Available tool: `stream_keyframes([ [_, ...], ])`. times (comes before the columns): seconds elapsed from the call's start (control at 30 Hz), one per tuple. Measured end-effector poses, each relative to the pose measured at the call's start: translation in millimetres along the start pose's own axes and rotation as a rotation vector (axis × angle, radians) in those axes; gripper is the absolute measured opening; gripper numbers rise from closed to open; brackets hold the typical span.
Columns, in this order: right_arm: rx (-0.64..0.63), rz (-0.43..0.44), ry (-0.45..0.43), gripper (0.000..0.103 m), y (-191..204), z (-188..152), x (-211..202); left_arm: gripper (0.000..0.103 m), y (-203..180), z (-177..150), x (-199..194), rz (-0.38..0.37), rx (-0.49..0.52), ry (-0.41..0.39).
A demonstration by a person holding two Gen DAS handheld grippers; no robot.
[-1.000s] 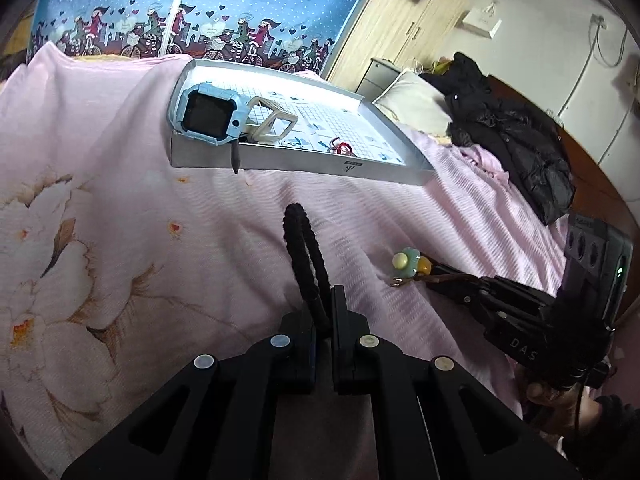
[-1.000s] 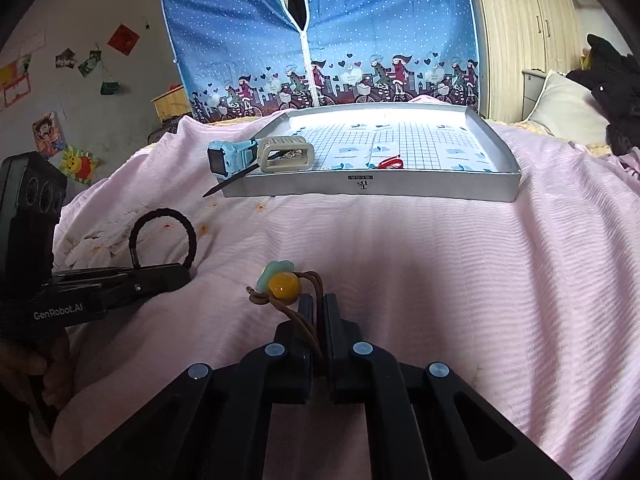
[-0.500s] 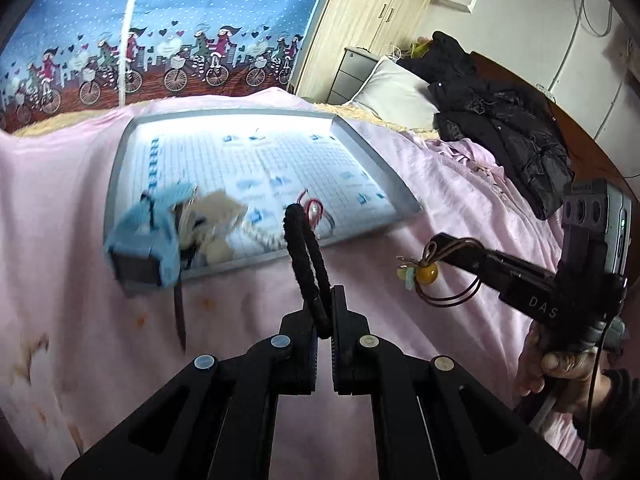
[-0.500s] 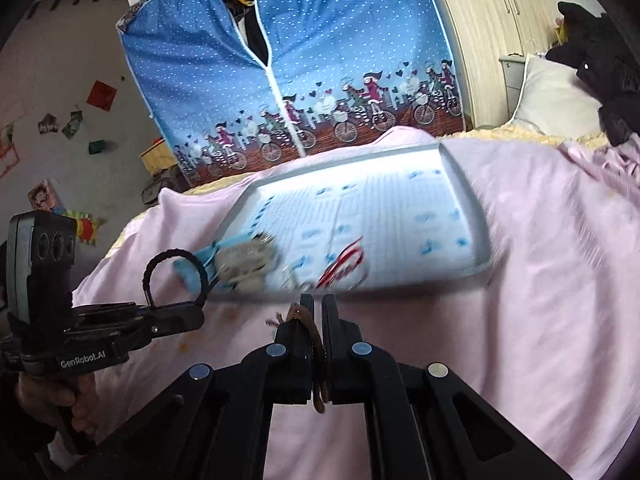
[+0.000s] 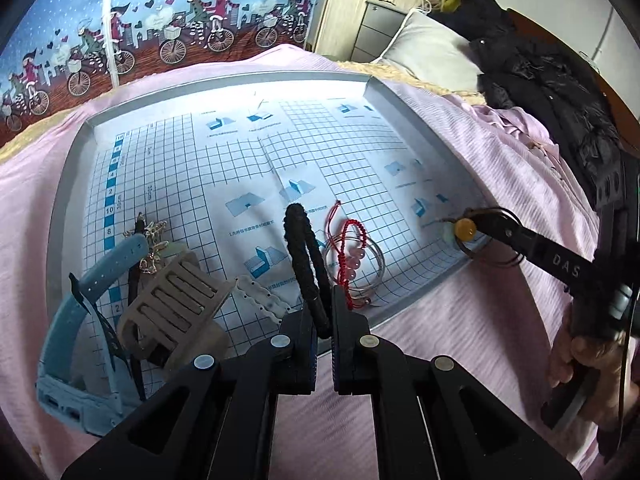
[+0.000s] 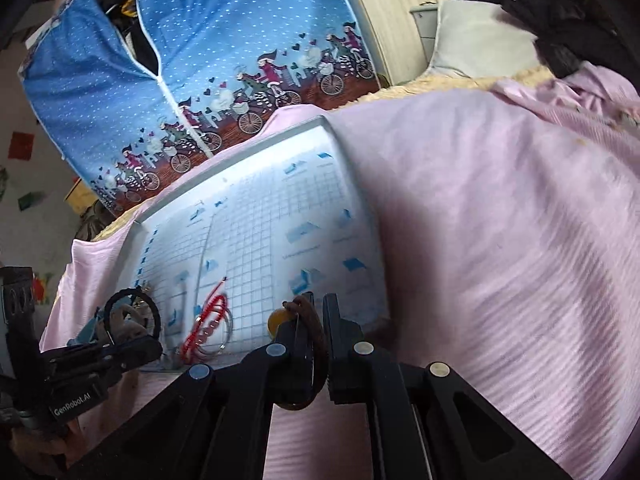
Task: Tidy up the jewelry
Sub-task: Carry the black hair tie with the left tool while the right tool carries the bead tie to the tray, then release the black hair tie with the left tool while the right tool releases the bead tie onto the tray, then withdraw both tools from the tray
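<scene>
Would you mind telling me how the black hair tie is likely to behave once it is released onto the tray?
The black hair tie looks soft and light, so it would probably flop flat. Its fabric surface seems grippy, so it is unlikely to roll or slide on the tray.

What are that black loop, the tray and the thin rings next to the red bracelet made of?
Black loop: looks like a fabric-wrapped elastic, matte and ribbed. Tray: probably cardboard, with smooth grey walls and a printed paper grid lining. Thin rings: seemingly metal wire, silvery and shiny. Red bracelet: knotted cord with pale pink beads, perhaps glass or stone.
</scene>
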State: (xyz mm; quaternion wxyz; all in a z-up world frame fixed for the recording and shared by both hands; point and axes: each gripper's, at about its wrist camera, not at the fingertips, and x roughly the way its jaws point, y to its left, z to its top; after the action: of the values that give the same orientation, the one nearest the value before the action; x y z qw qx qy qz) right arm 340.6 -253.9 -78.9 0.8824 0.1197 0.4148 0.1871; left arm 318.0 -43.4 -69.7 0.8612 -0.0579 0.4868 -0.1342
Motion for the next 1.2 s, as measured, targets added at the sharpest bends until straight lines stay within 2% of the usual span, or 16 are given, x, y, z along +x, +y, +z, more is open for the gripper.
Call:
stream_keyframes([
  [0.13, 0.013, 0.007, -0.006, 0.006, -3, 0, -8, 0.004, 3, -4, 2, 0.009, -0.011, 0.005],
  [0.17, 0.011, 0.004, -0.005, 0.008, -3, 0, -9, 0.007, 2, -4, 1, 0.018, -0.010, 0.009],
  [0.23, 0.012, 0.006, -0.004, 0.015, 0, 2, -9, 0.020, 1, -5, -1, 0.053, -0.013, 0.005],
  [0.3, 0.020, 0.011, -0.003, 0.020, 3, 4, -8, 0.045, 1, -4, -7, 0.059, -0.026, -0.010],
  [0.37, 0.016, 0.016, -0.003, 0.031, 7, 4, -8, 0.050, 2, -4, -11, 0.051, -0.039, -0.019],
  [0.53, 0.003, 0.041, -0.043, 0.041, 10, 2, -17, 0.053, 0, -3, -21, 0.059, -0.041, -0.036],
  [0.63, -0.002, 0.053, -0.078, 0.055, 8, 2, -27, 0.062, -1, -3, -27, 0.044, -0.052, -0.051],
  [0.7, -0.010, 0.057, -0.093, 0.060, 9, 3, -33, 0.074, -3, -4, -32, 0.044, -0.049, -0.069],
  [0.87, -0.011, 0.061, -0.144, 0.076, 8, 5, -49, 0.082, -7, -1, -41, 0.052, -0.052, -0.097],
  [0.93, -0.001, 0.075, -0.164, 0.081, 7, 5, -55, 0.089, -8, -1, -48, 0.045, -0.058, -0.133],
  [1.0, 0.008, 0.095, -0.182, 0.092, 5, 4, -60, 0.096, -10, -2, -59, 0.052, -0.055, -0.193],
  [1.03, 0.010, 0.100, -0.193, 0.099, 4, 4, -63, 0.097, -11, -2, -63, 0.051, -0.053, -0.221],
  [1.2, 0.009, 0.105, -0.251, 0.103, 5, 5, -83, 0.101, -9, -4, -94, 0.026, -0.078, -0.373],
])
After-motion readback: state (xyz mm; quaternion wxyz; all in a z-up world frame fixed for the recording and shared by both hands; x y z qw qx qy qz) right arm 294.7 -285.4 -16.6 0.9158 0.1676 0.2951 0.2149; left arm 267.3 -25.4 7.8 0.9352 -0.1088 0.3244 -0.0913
